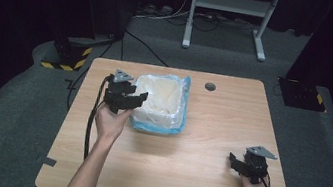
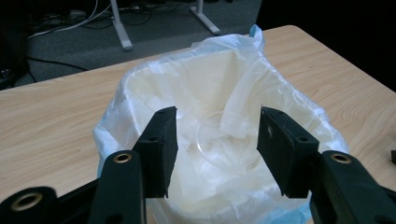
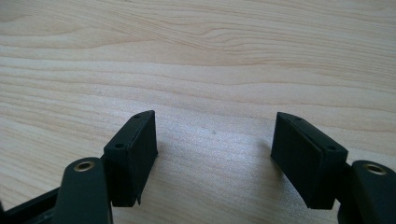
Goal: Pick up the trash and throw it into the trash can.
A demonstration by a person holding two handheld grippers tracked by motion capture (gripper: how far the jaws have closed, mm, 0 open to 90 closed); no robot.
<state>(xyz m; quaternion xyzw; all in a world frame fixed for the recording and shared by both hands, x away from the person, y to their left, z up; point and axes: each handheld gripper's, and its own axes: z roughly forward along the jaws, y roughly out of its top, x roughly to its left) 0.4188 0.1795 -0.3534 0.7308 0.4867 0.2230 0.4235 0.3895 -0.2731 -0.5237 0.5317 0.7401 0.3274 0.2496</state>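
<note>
A small bin lined with a white and pale blue plastic bag (image 1: 163, 104) stands left of centre on the wooden table (image 1: 209, 130). In the left gripper view the bag (image 2: 219, 88) lies open, with a clear round cup or lid (image 2: 226, 142) down inside it. My left gripper (image 1: 139, 96) hangs at the bin's left rim, open, its jaws (image 2: 217, 149) wide apart above the bag's mouth and holding nothing. My right gripper (image 1: 234, 161) rests low at the table's front right, open, its jaws (image 3: 215, 158) spread over bare wood.
A round cable hole (image 1: 210, 86) sits near the table's far edge. Beyond the table stand a white desk frame (image 1: 228, 12) and a black stand with yellow-black striped tape (image 1: 71, 55) on the grey floor. Cables trail from both grippers.
</note>
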